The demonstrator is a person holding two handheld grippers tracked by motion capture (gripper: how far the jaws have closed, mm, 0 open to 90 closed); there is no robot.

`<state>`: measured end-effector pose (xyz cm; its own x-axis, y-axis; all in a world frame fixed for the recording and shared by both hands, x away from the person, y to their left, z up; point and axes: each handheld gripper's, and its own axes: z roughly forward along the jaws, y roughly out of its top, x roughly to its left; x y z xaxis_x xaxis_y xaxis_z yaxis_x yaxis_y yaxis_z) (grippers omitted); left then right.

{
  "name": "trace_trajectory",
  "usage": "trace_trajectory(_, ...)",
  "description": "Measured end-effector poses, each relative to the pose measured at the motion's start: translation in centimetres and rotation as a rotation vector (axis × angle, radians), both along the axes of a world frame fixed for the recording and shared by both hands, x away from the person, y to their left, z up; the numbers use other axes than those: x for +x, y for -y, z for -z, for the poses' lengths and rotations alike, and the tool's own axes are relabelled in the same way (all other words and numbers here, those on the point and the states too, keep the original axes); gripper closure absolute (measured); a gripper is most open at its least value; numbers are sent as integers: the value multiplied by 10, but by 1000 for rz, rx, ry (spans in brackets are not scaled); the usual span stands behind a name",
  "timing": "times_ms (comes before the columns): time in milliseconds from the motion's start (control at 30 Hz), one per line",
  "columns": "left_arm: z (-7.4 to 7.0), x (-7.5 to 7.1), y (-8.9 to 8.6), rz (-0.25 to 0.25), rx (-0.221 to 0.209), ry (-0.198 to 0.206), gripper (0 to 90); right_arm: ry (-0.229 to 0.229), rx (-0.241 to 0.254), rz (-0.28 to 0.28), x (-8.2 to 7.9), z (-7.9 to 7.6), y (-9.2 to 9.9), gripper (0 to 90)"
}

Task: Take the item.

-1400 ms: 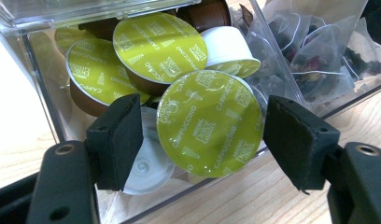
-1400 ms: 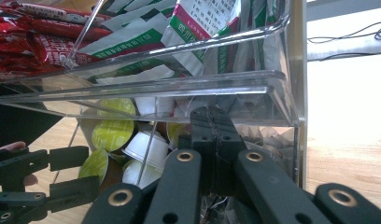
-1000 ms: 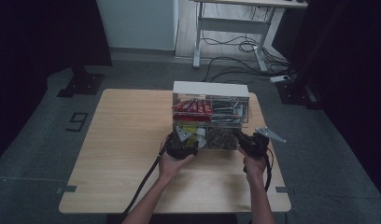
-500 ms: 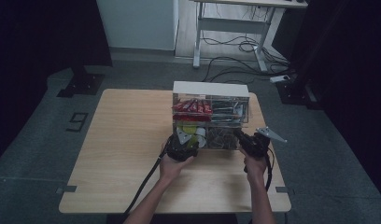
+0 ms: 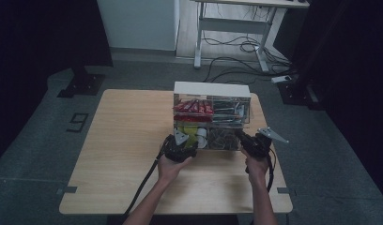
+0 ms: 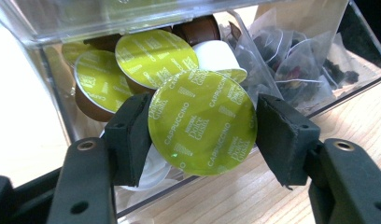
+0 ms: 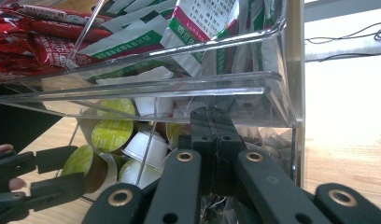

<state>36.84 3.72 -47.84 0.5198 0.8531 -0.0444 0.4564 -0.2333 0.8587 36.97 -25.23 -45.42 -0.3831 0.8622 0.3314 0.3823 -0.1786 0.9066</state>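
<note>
1. High view: a clear box (image 5: 212, 117) with a white top stands on the far middle of the table (image 5: 124, 154), its right end near the table's right edge; broad bare wood lies to the left and in front. The left tongs (image 5: 182, 140) reach into the lower left drawer, and the right tongs (image 5: 243, 140) sit at the lower right front. Red packets (image 5: 193, 107) fill the upper left compartment.
2. Left gripper view: the left tongs (image 6: 202, 128) are clamped on a green-lidded coffee capsule (image 6: 202, 123) by its rim, at the drawer's open front. The lid faces the camera, tilted slightly, so the capsule's axis runs back into the drawer. More capsules (image 6: 151, 58) lie heaped behind; tea bags (image 6: 296, 60) fill the neighbouring compartment.
3. Right gripper view: the right tongs (image 7: 212, 126) are pressed together, their tips at the clear front edge of the box (image 7: 272, 88). Green and white sachets (image 7: 202, 28) lie above, capsules (image 7: 109, 135) below.
</note>
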Motion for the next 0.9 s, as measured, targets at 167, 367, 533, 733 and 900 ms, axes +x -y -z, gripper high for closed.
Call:
trace_trajectory(167,-7,-3,-5,12,-28,0,382,0,1,-1,0,0,0,888)
trace_trajectory(367,-11,-7,-12,16,-37,1,382,1,1,-1,0,0,0,888)
trace_trajectory(533,-17,-13,-18,18,-39,14,382,0,1,0,0,0,0,888)
trace_trajectory(733,-21,-15,-27,7,-40,22,382,1,1,0,0,0,0,888)
trace_trajectory(900,-22,-17,-31,5,-41,22,382,1,0,0,0,0,0,888)
